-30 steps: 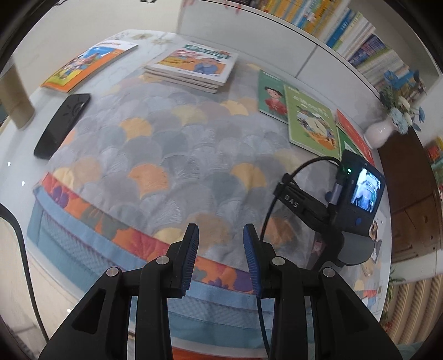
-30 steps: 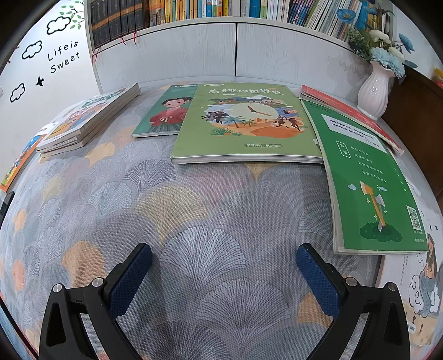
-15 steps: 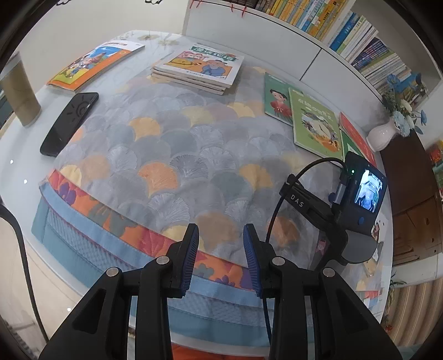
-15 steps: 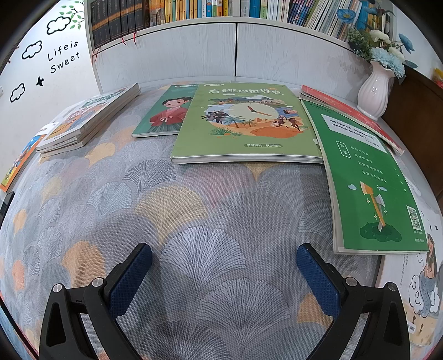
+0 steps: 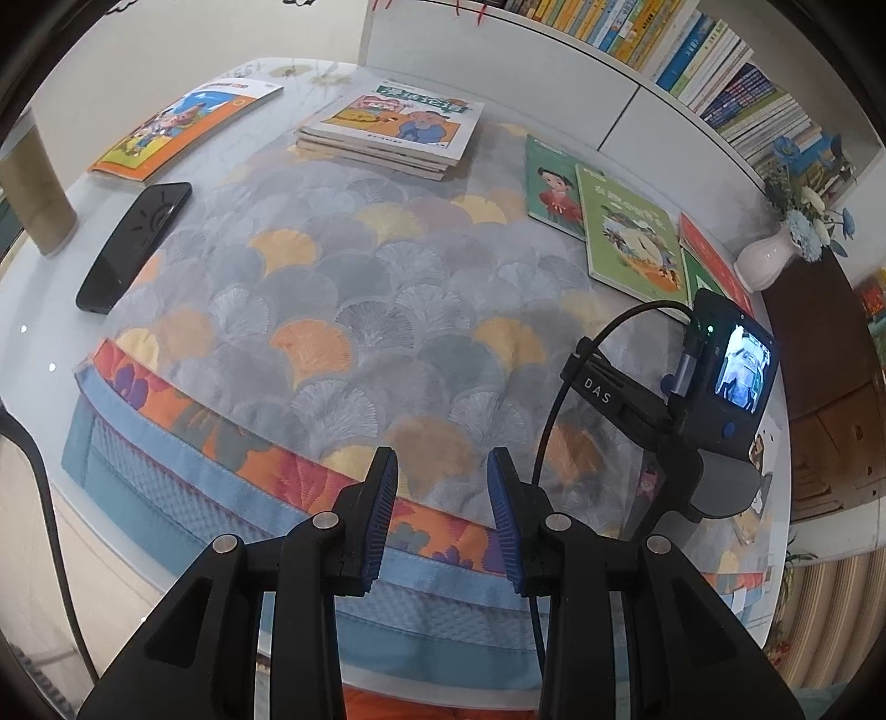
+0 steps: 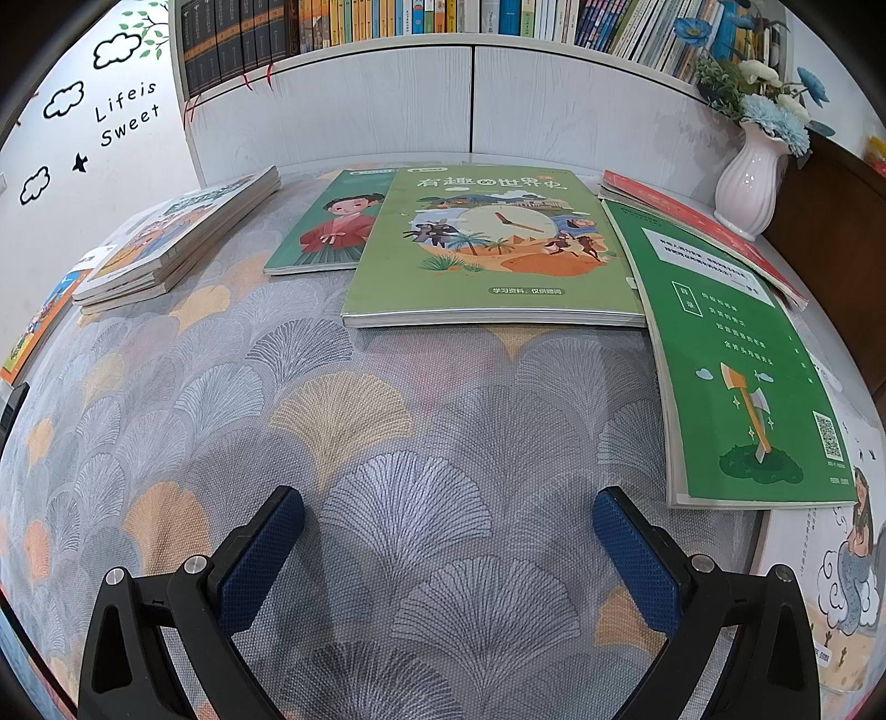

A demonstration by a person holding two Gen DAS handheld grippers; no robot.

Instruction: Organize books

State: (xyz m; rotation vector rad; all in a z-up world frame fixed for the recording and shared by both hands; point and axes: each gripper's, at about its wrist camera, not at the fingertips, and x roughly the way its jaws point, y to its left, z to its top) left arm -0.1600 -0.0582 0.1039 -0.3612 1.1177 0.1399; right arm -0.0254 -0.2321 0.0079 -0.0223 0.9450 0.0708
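Note:
Books lie scattered on a fan-patterned cloth (image 6: 387, 421). In the right wrist view a stack of books (image 6: 177, 238) sits at the far left. A teal book with a red-robed figure (image 6: 326, 232) lies partly under a light green book with a clock (image 6: 493, 249). To the right are a dark green book with an axe (image 6: 736, 360) and a red book (image 6: 698, 221). My right gripper (image 6: 448, 509) hovers wide open over bare cloth. My left gripper (image 5: 441, 471) is over the cloth's near border, jaws slightly apart and empty. An orange book (image 5: 183, 127) lies far left.
A black phone (image 5: 133, 246) and a cardboard tube (image 5: 36, 188) stand on the white table at the left. A white vase with blue flowers (image 6: 747, 183) is at the back right. Filled bookshelves (image 6: 387, 22) line the wall behind. A cable (image 5: 33, 487) hangs at the table's left edge.
The left wrist view has shifted slightly. Both grippers keep the same opening and no book has moved.

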